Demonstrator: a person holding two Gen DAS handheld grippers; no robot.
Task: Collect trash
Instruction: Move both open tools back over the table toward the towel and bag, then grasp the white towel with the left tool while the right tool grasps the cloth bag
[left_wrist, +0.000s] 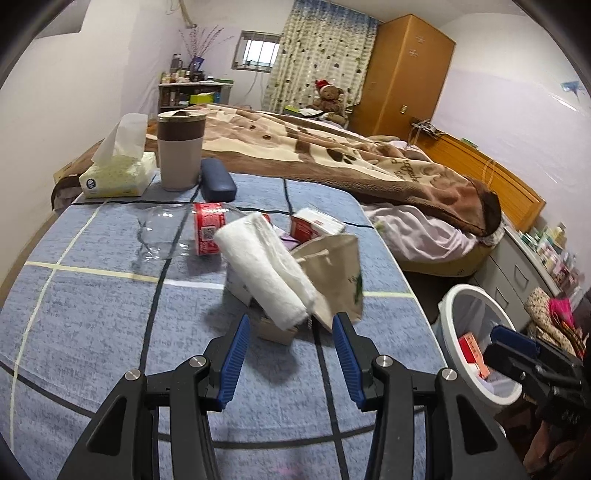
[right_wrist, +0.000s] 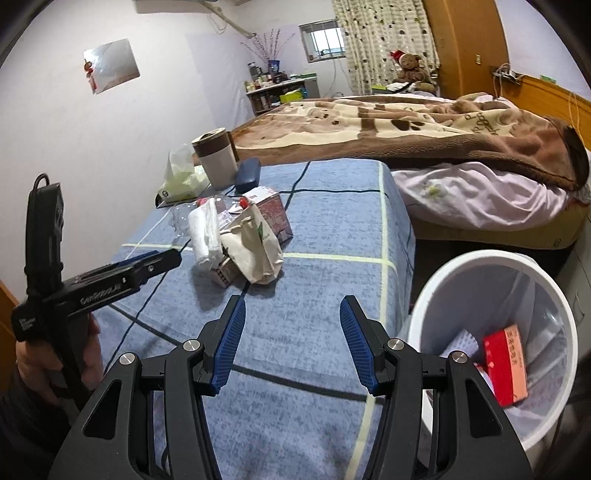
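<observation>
While both jaws stand apart and empty, I hold my left hand-held gripper (left_wrist: 291, 350) just short of the rolled white towel (left_wrist: 266, 269) in the trash pile on the blue tabletop (left_wrist: 110, 314). My right hand-held gripper (right_wrist: 291, 343) hovers between pile and white bin (right_wrist: 436, 288), where a red box (right_wrist: 506, 365) already lies. Next, I judge, the left must advance and close on the roll.

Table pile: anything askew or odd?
Yes. The clear bottle lies on its side, and the white roll leans tilted over a small box against the slumped paper bag. Nothing looks spilled.
</observation>
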